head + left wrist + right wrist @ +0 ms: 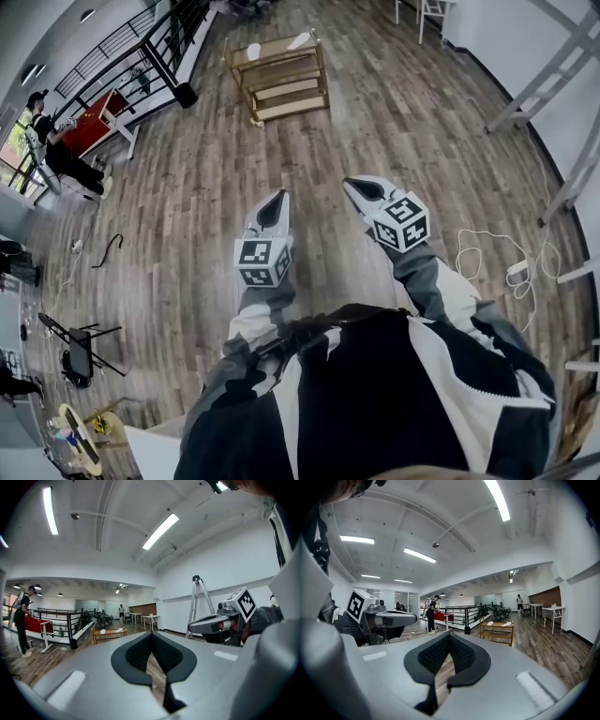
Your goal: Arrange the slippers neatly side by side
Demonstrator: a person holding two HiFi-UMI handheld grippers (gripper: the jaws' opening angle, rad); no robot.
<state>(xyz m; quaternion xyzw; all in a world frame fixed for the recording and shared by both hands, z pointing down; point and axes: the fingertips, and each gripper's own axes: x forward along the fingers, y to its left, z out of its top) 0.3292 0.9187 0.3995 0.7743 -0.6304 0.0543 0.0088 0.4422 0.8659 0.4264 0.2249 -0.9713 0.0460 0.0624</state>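
Note:
Two white slippers (253, 49) (300, 40) lie apart on the top of a low wooden rack (281, 89) far across the floor. The right gripper view shows them as pale shapes (490, 623) (505, 624) on the same rack (497, 632). I hold both grippers up in front of my chest, well short of the rack. My left gripper (278, 195) (151, 634) is shut with nothing between its pads. My right gripper (349, 184) (449, 635) is shut and empty too, level with the left one and a little to its right.
A person (52, 141) stands by a red table at the left, beside a black railing (159, 47). A white cable (497, 258) lies coiled on the wooden floor at the right, near white metal frames (553, 75). A black folding stand (80, 352) sits at the lower left.

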